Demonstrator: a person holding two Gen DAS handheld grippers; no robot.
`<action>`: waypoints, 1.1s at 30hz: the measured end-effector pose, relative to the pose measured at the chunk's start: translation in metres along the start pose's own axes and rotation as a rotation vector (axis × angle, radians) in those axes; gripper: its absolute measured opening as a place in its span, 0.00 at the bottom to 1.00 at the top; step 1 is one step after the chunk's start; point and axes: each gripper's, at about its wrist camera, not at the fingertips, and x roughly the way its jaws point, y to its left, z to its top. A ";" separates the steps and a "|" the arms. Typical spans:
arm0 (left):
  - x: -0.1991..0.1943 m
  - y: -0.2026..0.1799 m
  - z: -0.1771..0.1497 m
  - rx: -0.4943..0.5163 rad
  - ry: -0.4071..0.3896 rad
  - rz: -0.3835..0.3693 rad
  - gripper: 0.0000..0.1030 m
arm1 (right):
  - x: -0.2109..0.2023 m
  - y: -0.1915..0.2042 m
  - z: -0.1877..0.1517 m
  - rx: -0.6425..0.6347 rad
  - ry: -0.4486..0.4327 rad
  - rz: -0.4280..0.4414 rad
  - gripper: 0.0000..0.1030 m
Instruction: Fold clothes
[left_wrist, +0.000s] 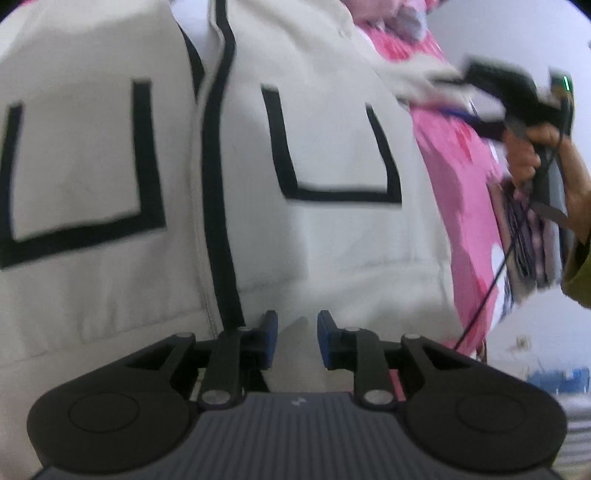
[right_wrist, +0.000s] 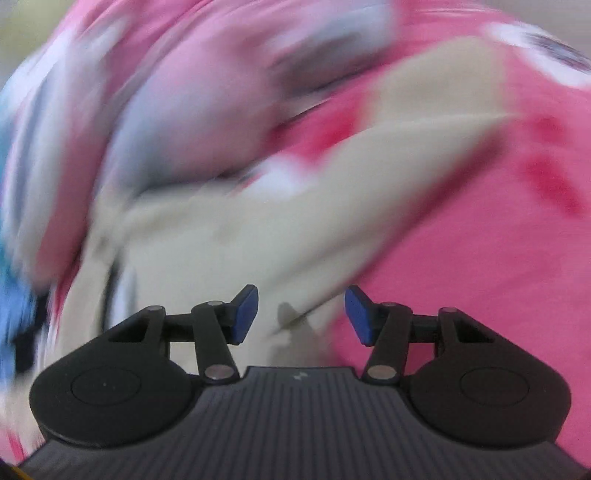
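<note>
Across the pink bedspread (left_wrist: 461, 192), the cream jacket (left_wrist: 314, 147) is lying front-up, long axis running away from me. My left fingers (left_wrist: 297, 339) are hovering narrowly parted at its near hem, gripping nothing. My right fingers (right_wrist: 301, 314) are gaping wider over the blurred sleeve (right_wrist: 258, 229) by the right edge, nearer that side.

Pink patterned bedsheet (left_wrist: 465, 206) underneath, pale plain wall (left_wrist: 517, 44) beyond, soft even light.
</note>
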 end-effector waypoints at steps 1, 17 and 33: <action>-0.004 -0.004 0.006 -0.005 -0.023 0.009 0.23 | -0.006 -0.018 0.013 0.048 -0.026 -0.024 0.50; 0.093 -0.184 0.164 0.474 -0.426 0.047 0.55 | 0.033 -0.154 0.130 0.585 -0.067 0.160 0.56; 0.199 -0.203 0.258 0.213 -0.425 0.237 0.54 | 0.046 -0.022 0.219 -0.044 -0.192 0.415 0.70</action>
